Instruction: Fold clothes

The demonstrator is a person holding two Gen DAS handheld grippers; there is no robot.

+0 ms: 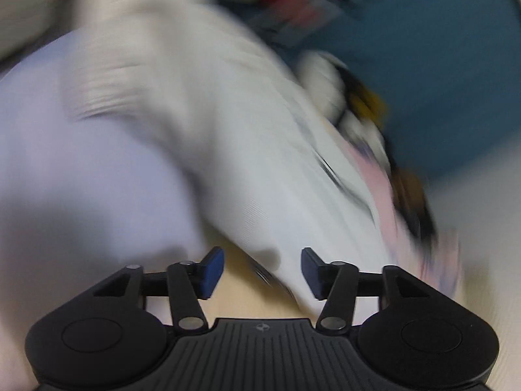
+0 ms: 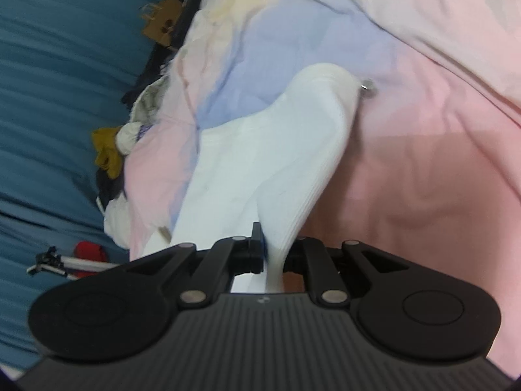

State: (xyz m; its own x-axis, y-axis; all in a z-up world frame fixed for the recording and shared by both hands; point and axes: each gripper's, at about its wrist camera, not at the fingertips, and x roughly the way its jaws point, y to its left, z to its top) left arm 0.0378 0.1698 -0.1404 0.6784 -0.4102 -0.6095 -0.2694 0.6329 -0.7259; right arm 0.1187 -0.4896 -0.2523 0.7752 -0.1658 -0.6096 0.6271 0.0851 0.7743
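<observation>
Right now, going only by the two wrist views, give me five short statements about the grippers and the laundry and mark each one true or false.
1. The right gripper is clamped on white ribbed cloth. True.
2. The left gripper is squeezing a garment. False: its jaws stand apart, and the white fabric lies beyond them, unpinched.
3. A pink and lavender garment lies under the white ribbed cloth. True.
4. The covering at the left of the right wrist view is red. False: it is blue.
5. The left wrist view is sharp. False: it is heavily blurred.
</observation>
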